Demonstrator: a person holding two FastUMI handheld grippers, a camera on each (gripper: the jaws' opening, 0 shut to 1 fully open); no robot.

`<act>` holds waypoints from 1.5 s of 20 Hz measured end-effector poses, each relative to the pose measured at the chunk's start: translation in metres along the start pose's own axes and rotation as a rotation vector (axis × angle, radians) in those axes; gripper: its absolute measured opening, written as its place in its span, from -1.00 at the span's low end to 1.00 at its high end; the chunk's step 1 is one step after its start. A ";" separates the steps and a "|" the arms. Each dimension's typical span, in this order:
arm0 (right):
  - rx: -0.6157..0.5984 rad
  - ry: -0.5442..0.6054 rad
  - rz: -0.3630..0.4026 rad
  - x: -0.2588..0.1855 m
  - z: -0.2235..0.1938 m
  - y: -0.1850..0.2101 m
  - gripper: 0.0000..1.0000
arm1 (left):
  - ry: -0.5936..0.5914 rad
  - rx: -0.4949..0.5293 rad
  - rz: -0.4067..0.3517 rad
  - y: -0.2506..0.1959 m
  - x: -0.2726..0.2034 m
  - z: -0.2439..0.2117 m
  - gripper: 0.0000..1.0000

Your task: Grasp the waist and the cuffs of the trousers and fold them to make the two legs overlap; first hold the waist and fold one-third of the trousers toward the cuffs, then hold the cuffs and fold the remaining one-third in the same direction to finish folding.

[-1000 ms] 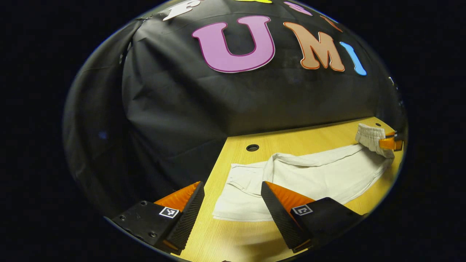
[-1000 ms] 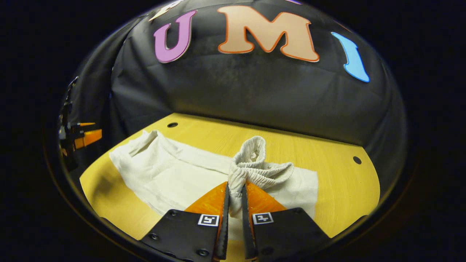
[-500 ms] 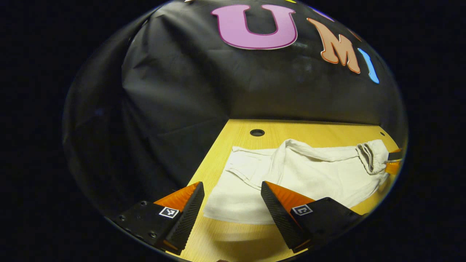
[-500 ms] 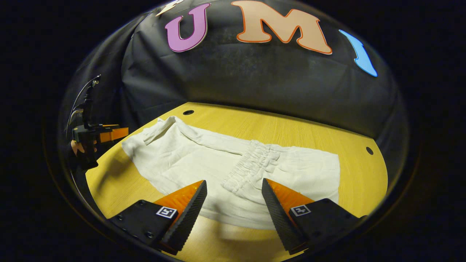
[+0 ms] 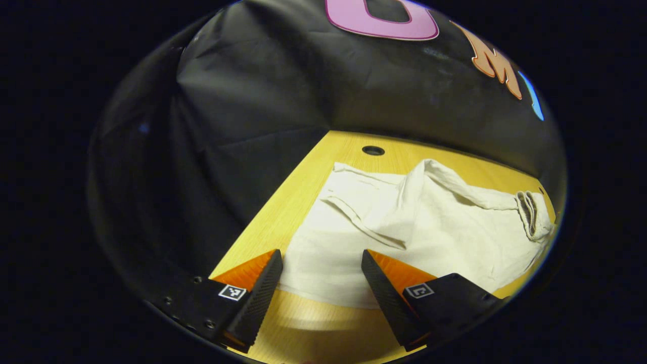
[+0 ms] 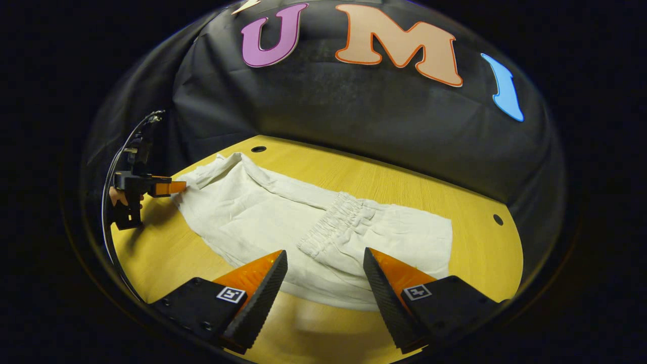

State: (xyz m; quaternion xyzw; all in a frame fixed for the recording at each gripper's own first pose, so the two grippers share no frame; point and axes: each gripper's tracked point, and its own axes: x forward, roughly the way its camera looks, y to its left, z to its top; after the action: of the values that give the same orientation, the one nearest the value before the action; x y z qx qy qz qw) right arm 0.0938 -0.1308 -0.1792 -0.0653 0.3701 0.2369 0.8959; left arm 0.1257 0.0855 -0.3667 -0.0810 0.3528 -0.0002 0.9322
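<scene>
Hovering wide open and empty, the right gripper [image 6: 321,273] has just let go of the waist [image 6: 337,222], now lying folded onto the trousers [image 6: 263,212]. Beyond the waist, the left gripper [image 5: 319,270], also open, nears the cuffs [image 5: 323,273] for the last fold.

Your left gripper [image 5: 318,283]: black housings, 2 wedge fingers, ridged pads, 1 square marker each | right gripper [image 6: 323,283]: same build, screws in housing | thin black cable loops behind your far gripper
</scene>
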 end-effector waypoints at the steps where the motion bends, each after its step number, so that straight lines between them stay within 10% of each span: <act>1: 0.006 -0.005 -0.004 -0.001 0.002 0.000 0.97 | -0.001 -0.007 0.001 0.001 0.001 0.002 0.97; 4: 0.045 -0.002 -0.009 -0.003 -0.002 0.000 0.96 | 0.011 0.006 -0.039 -0.002 -0.005 0.004 0.79; 9: 0.058 0.004 -0.025 -0.007 -0.005 -0.004 0.96 | 0.001 -0.014 -0.093 -0.029 -0.001 0.006 -0.72; 11: 0.059 -0.004 -0.038 -0.011 -0.004 -0.010 0.96 | -0.006 -0.032 -0.091 -0.029 -0.001 0.008 -1.00; 30: 0.147 -0.103 -0.049 -0.084 -0.018 -0.114 0.96 | -0.208 0.047 -0.280 -0.225 -0.081 0.135 -1.00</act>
State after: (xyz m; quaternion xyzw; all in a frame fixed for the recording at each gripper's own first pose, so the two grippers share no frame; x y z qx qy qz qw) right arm 0.0851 -0.2678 -0.1408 0.0039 0.3382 0.1900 0.9217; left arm 0.1660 -0.1118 -0.1796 -0.1071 0.2395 -0.1298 0.9562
